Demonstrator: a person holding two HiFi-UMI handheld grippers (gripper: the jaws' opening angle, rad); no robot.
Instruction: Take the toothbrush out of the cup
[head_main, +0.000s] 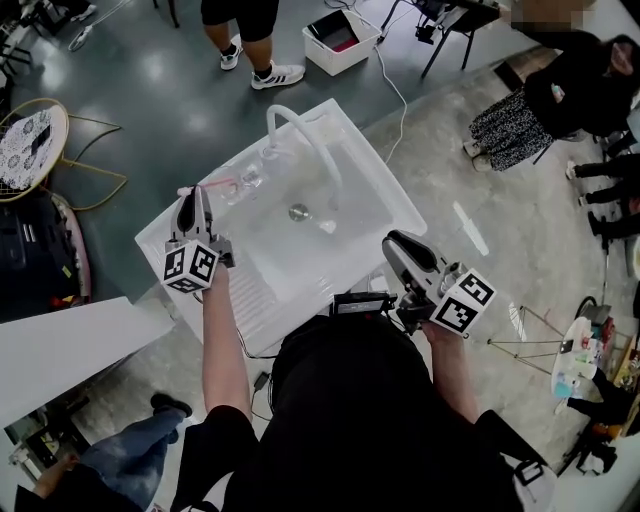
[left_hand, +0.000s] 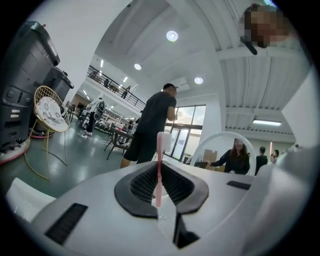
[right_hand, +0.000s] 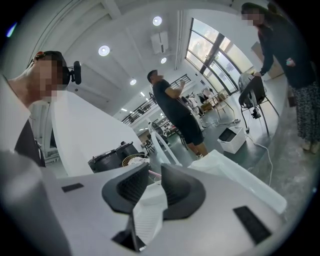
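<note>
Sink station, seen from above

Sink (head_main: 262, 285) in front of the person, set cornerwise. Faucet (head_main: 318, 145) rises from the far rim and arches over the basin. Drain (head_main: 298, 212) sits mid-basin, under the arch. Cup (head_main: 247, 181) is on the far left ledge, between the faucet's foot and the left gripper (head_main: 196, 200). Left gripper over the sink's left edge, with the toothbrush (left_hand: 159, 165) upright between its jaws. Right gripper (head_main: 400, 245) at the sink's near right edge. Bin (head_main: 340, 40) on the floor beyond the sink. Chair (head_main: 30, 140) far left.
</note>
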